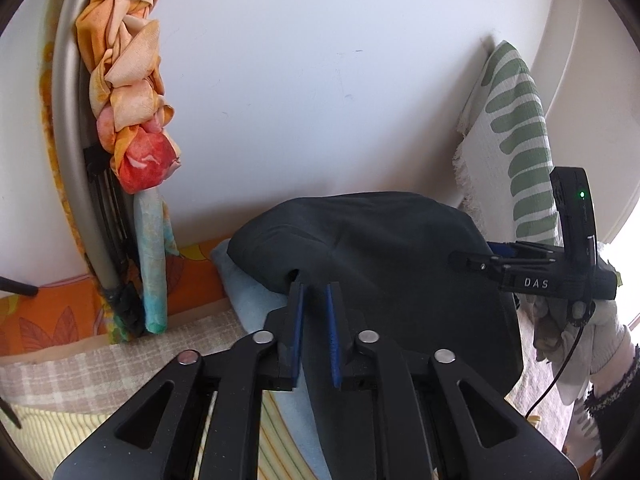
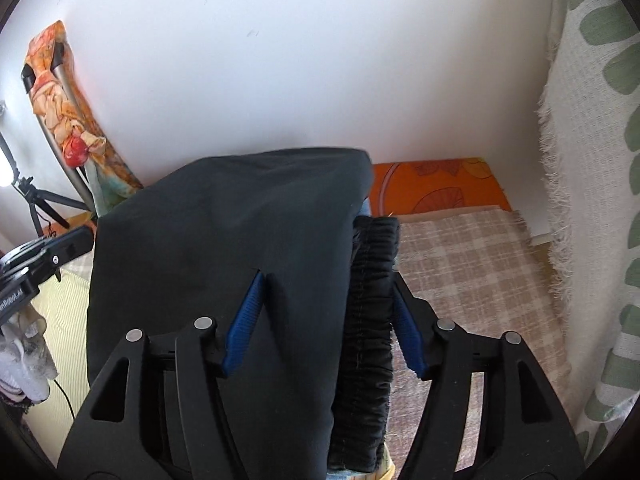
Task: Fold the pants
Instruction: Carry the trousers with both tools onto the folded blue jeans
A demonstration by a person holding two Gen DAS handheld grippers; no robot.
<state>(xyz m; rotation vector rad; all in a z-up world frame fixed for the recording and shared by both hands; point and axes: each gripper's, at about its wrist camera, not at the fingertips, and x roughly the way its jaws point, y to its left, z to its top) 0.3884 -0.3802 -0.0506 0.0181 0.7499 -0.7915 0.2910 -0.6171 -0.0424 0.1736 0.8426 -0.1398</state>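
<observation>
Item: dark pants [image 1: 360, 248], folded into a thick bundle, lying on a pale blue cloth [image 1: 248, 300] spread over the checked bed cover [image 1: 80, 360], against the white wall.

Left gripper [image 1: 316, 292]: jaws stand a narrow gap apart; a fold of the pants runs between the blue pads [image 1: 298, 320], but no firm pinch shows. Judged released, or nearly so.

Right gripper [image 2: 332, 284]: jaws wide, straddling the folded layer and the gathered elastic waistband [image 2: 370, 300]; the pads do not press the cloth.

Step in hand, as judged: setting the fold down and letting go. To do it well, both pairs of jaws should open fully clear before withdrawing, drawing straight back along the fingers so no layer drags or springs open; the top edge should sit square over the waistband.

Views compared, left to right: the left wrist view alone shows the knotted orange scarf [image 1: 128, 92] on a grey pole up close, and the gloved hand [image 1: 580, 328] carrying the right gripper. The right wrist view alone shows the tripod [image 2: 36, 200], the waistband and the orange pillow [image 2: 436, 188].
</observation>
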